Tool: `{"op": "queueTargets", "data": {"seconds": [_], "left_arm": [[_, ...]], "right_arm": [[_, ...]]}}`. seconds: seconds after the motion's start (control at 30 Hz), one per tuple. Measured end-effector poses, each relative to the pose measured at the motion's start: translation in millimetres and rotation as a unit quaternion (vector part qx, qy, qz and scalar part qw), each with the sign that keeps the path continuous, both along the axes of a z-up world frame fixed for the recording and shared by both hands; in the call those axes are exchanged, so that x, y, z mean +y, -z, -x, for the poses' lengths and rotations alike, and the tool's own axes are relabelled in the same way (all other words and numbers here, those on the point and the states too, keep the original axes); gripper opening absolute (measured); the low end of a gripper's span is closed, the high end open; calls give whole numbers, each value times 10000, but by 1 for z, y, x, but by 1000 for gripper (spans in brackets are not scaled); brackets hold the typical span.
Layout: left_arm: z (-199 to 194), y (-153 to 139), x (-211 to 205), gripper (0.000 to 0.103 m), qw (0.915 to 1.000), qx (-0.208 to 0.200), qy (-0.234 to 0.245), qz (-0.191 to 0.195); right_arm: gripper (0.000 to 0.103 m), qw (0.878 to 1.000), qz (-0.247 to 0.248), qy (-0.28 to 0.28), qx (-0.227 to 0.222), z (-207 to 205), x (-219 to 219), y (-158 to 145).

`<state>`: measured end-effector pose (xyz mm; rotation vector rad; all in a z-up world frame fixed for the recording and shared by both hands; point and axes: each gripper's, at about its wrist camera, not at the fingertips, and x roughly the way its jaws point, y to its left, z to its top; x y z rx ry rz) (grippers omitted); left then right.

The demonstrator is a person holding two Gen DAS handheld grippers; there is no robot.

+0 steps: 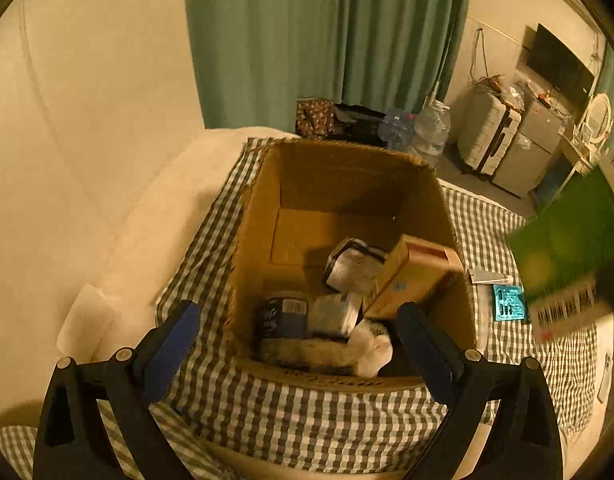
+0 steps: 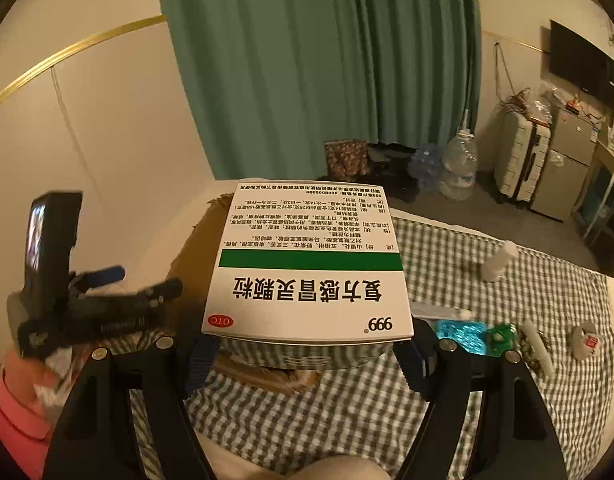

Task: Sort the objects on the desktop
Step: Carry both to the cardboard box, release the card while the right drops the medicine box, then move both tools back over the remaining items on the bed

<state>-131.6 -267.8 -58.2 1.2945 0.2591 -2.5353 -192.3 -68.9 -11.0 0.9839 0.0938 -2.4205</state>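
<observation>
Right tongs point(image 2: 307, 354) clamp the 999 medicine box point(image 2: 309, 280), flat for transfer to the cardboard box point(image 1: 263, 216) at 11 o'clock. Left tongs point(image 1: 299, 332) hang released, empty, above its contents.

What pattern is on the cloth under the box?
Green-and-white checks on the cloth, clearest in the left wrist view.

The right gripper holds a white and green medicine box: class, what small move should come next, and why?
Probably carry the medicine box on over the cardboard box and release it. It is clamped in the right gripper, the carton is open and already holds items, and the left gripper is empty.
</observation>
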Motion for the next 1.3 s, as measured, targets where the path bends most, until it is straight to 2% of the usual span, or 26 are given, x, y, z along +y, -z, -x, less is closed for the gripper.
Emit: {"op": "queueTargets", "data": {"seconds": [0.07, 0.1, 0.13, 0.2, 0.3, 0.47, 0.6, 0.77, 0.93, 1.07, 1.2, 1.3], "left_arm": [[-3, 5, -8, 101, 9999, -95, -60, -22], [-5, 6, -11, 101, 9998, -141, -98, -38], [-6, 6, -12, 101, 9998, -170, -113, -73], [-12, 6, -13, 101, 9996, -200, -103, -143], [-18, 5, -10, 101, 9998, -163, -23, -90], [-17, 4, 10, 101, 9998, -114, 71, -132], [-17, 0, 44, 101, 9993, -33, 327, -192], [-20, -11, 98, 101, 9971, 264, 687, -209], [-16, -9, 158, 101, 9937, 255, 1066, -245], [-9, 3, 207, 101, 9906, 201, 1343, -137], [2, 23, 253, 101, 9866, 24, 1628, -134], [10, 36, 285, 101, 9833, -64, 1818, 14]], "right_arm": [[80, 9999, 147, -46, 29, 8, -15, -4], [88, 9996, 287, -65, 43, 12, -24, -6], [102, 9992, 393, -21, 51, 17, -30, -8], [103, 9989, 434, 168, -32, 22, -39, -10], [103, 9983, 551, 172, -101, 17, -38, -13], [103, 9977, 464, 486, -52, 4, -2, -10], [103, 9950, 449, 890, -41, -4, 45, -13], [103, 9897, 360, 1378, 111, -23, 107, -19], [103, 9803, 109, 1936, 362, -43, 179, -29], [103, 9663, 8, 2544, 391, -55, 245, -24], [103, 9457, -65, 3246, 168, -57, 313, 1], [103, 9303, 8, 3666, -85, -53, 361, 25]]}}
